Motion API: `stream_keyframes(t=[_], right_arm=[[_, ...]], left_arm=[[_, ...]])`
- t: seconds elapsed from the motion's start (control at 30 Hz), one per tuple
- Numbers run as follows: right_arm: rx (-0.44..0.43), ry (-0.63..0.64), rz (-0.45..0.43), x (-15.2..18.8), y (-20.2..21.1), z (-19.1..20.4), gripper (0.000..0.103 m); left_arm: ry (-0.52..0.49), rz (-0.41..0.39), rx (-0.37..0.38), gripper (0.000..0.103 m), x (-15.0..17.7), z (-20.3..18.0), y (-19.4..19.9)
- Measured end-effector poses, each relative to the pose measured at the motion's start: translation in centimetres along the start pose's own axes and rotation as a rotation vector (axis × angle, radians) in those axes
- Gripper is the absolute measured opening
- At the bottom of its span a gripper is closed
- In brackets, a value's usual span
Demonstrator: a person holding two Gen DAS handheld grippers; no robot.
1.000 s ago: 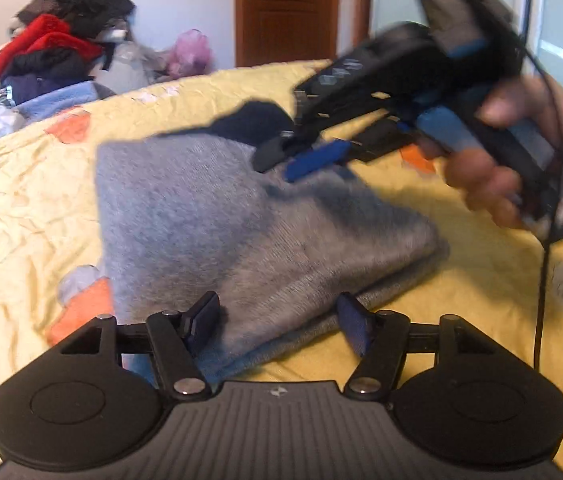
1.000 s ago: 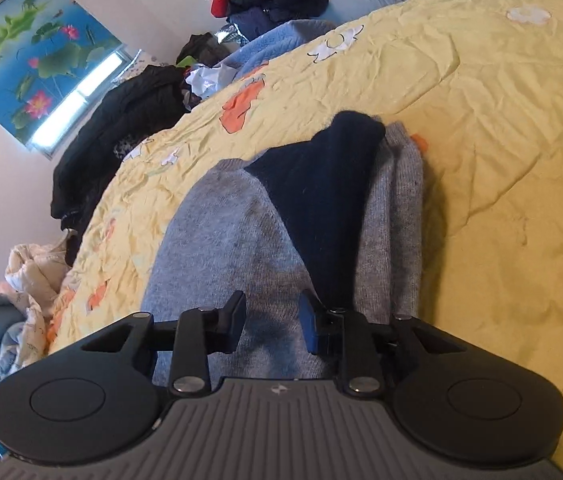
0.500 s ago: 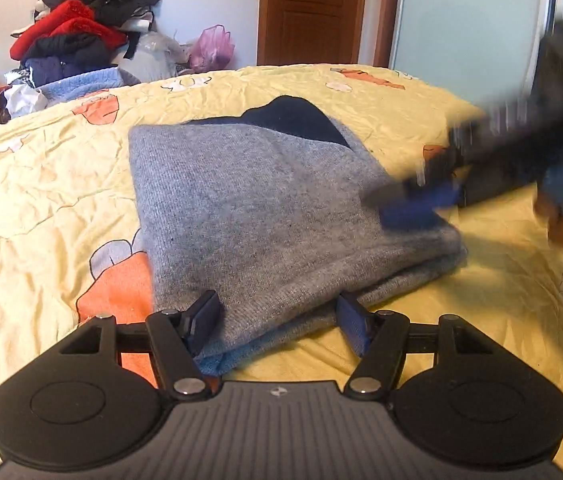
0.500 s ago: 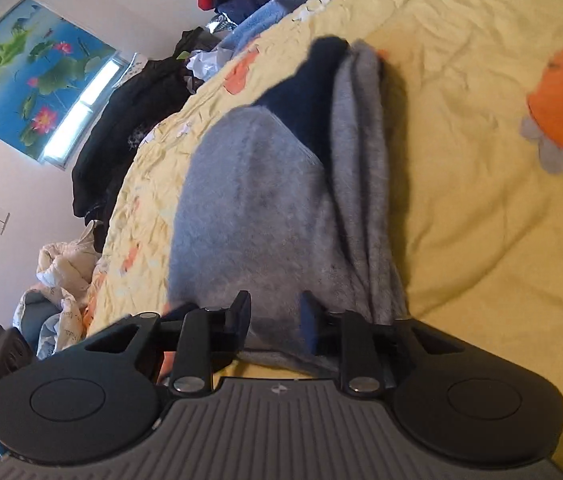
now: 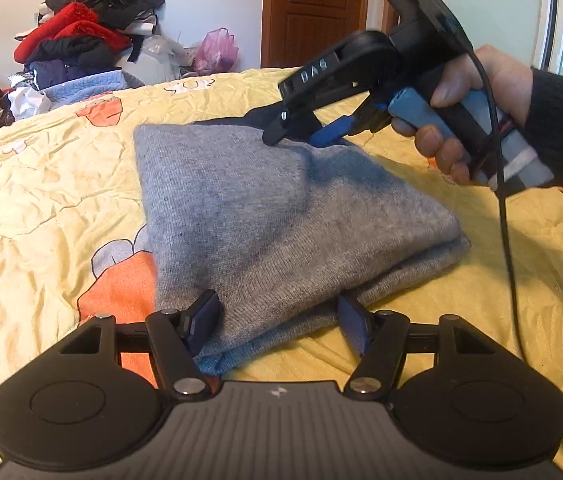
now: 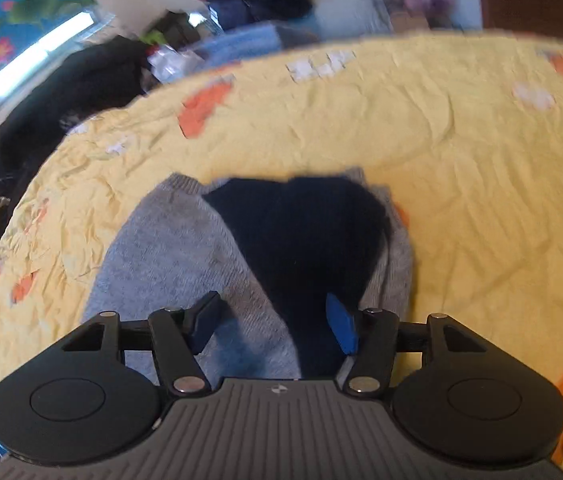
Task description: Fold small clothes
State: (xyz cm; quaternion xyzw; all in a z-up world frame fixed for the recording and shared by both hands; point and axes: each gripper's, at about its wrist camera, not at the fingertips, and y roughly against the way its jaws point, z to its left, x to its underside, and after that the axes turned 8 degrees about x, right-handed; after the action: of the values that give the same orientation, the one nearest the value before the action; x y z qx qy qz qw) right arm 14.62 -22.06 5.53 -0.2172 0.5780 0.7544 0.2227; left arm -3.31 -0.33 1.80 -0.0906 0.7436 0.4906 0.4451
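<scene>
- Risk: right gripper point(image 5: 301, 140) sits w/ tips down on far end of the folded sweater point(image 5: 281, 216); a drag or a pinch of only the top layer would prob. undo the stack.
- Risk: left gripper point(image 5: 277, 322) low at near edge; a push fwd could bunch the bottom layers.
- Sweater lies folded on yellow bedsheet point(image 5: 41, 184), navy patch point(image 6: 301, 232) at far end.
- Left: fingers spread, near corner btwn them, gripping nothing.
- Right: spread too, over navy/grey seam; contact w/ cloth can't tell.
</scene>
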Motion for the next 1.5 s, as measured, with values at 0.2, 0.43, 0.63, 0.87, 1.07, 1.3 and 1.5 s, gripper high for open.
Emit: stream_keyframes(t=[0.2, 0.43, 0.63, 0.87, 1.07, 1.3, 1.5], right_arm=[[0.025, 0.000, -0.044, 1.1, 2.8, 1.3, 0.062], [-0.042, 0.057, -0.009, 4.9, 4.3, 0.6, 0.054], [-0.077, -0.111, -0.115, 1.3, 7.2, -2.7, 0.057], [-0.088, -0.270, -0.012, -1.8, 2.1, -5.6, 0.057], [-0.040, -0.144, -0.083, -1.2, 2.3, -3.7, 0.018], [-0.070, -0.272, -0.040, 0.4, 2.5, -6.0, 0.054], [-0.203, -0.278, -0.006, 5.6, 6.9, -7.4, 0.089]], left_arm=[[0.040, -0.004, 0.026, 0.065, -0.1, 0.4, 1.3], [0.022, -0.007, 0.009, 0.065, 0.5, 0.5, 2.1], [0.003, -0.045, -0.042, 0.065, 1.2, 0.5, 3.9], [-0.013, -0.036, -0.080, 0.065, 1.8, 0.2, 3.1], [-0.018, -0.026, -0.112, 0.065, 2.2, 0.8, 3.4], [0.158, -0.041, 0.003, 0.065, 2.3, 3.2, 4.4], [0.508, -0.091, 0.186, 0.068, 1.7, 8.5, 4.7]])
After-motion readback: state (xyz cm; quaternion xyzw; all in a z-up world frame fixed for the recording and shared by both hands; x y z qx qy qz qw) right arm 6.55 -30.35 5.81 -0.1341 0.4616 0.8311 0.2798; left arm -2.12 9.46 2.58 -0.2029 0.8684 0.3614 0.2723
